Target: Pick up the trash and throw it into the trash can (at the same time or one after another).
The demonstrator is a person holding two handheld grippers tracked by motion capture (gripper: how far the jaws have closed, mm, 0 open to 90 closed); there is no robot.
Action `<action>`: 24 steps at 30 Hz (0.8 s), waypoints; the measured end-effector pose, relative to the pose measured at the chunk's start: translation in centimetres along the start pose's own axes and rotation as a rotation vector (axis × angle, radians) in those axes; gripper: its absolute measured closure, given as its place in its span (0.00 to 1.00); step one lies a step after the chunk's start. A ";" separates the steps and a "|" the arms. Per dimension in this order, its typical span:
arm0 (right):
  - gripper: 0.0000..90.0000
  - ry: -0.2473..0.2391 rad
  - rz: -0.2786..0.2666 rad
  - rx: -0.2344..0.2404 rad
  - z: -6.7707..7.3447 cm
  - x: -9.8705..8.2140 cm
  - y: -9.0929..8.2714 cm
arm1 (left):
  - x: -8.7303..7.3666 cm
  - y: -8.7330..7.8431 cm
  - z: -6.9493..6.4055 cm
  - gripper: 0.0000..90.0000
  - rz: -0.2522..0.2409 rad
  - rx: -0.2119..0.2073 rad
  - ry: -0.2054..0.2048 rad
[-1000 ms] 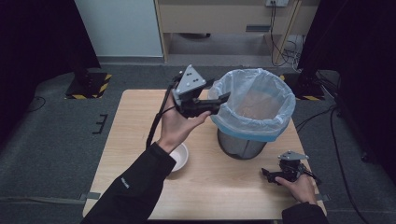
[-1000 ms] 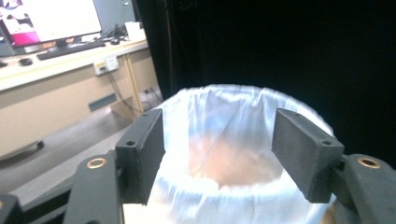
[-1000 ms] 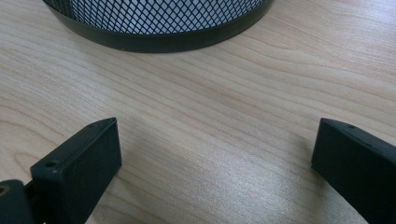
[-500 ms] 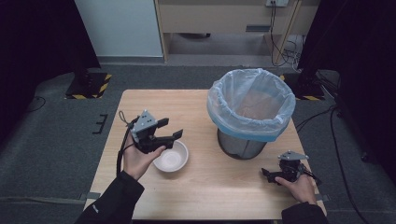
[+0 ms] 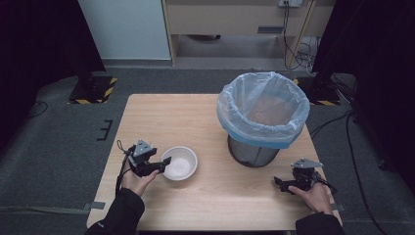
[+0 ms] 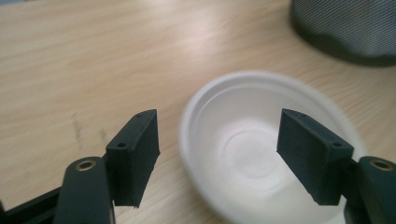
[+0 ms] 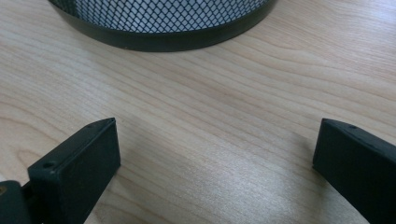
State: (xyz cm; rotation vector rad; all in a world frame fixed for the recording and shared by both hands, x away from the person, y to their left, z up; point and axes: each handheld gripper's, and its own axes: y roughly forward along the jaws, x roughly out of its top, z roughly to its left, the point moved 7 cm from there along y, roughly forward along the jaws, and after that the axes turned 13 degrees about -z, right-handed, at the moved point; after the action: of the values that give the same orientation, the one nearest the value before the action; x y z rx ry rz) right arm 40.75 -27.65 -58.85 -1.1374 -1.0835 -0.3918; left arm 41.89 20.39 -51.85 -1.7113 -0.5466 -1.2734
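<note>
While the left gripper (image 5: 164,164) sits low at the table's (image 5: 195,117) near left part, we see its jaws spread wide, with the white bowl (image 5: 180,163) just ahead of them. The log of motion shows in the jaws themselves: they have just been opening, and nothing is pinched between them. In the left gripper view the gripper (image 6: 217,144) looks down over the bowl (image 6: 252,154); one jaw hangs over bare wood beside the bowl's rim and the other over its hollow, and we cannot tell whether either pad touches it. The bowl stands upright and looks empty, on the wood left of the bin (image 5: 262,115) and apart from it.

The bin, a dark mesh can lined with a pale blue bag folded over its rim, stands on the table's right half. Its mesh base (image 6: 345,23) shows at the upper right of the left gripper view.

The right gripper (image 5: 280,183) rests in the person's hand (image 5: 313,196) near the table's front right corner, just in front of the bin. In the right gripper view its jaws (image 7: 215,158) stand wide apart over bare wood, holding nothing, with the bin's base (image 7: 163,23) close ahead.
</note>
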 end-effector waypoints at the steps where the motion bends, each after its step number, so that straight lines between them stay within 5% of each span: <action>1: 0.01 -0.001 0.000 0.002 0.0 0.0 0.0 | -0.6 0.1 0.5 0.33 0.019 0.015 -0.015; 4: 0.01 -0.004 0.000 0.005 0.0 0.0 0.0 | -1.5 0.3 1.3 0.34 0.032 0.034 -0.061; 11: 0.01 -0.006 0.000 0.008 0.1 0.0 0.0 | -2.3 0.9 1.2 0.41 0.073 0.021 -0.086; 24: 0.01 -0.005 0.000 0.008 0.1 0.0 0.0 | -3.6 2.1 0.4 0.74 0.196 0.004 -0.089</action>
State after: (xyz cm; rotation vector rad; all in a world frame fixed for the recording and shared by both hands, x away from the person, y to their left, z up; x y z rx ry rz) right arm 40.71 -27.57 -58.86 -1.1319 -1.0886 -0.3838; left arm 42.38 20.26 -55.99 -1.7774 -0.4212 -1.0609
